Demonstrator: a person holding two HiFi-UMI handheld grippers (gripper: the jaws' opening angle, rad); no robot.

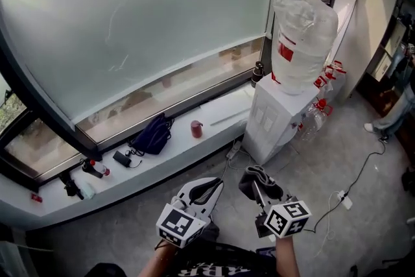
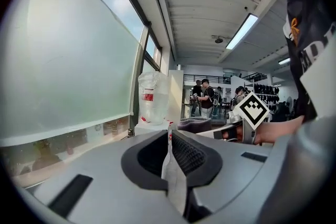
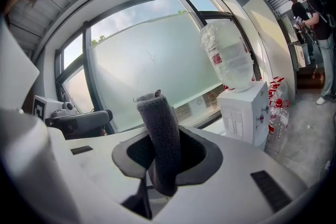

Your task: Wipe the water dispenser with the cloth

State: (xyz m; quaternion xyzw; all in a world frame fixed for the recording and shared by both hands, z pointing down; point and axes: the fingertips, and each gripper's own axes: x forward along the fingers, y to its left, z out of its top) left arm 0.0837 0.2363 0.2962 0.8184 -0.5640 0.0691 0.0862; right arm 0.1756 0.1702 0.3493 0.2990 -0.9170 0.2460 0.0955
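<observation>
Head view: right gripper (image 1: 261, 186) clamped the grey cloth (image 1: 254, 176) at lower centre. Left gripper (image 1: 206, 190) jaws pressed together, empty. Water dispenser (image 1: 275, 117) stood centre right, well apart from both.

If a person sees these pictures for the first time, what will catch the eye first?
First, the white water dispenser with its big clear bottle on top, standing on the floor at the right end of the window sill. Next, the grey cloth, clamped upright in the right hand-held gripper low in the head view. Behind everything spreads the wide frosted window.
</observation>
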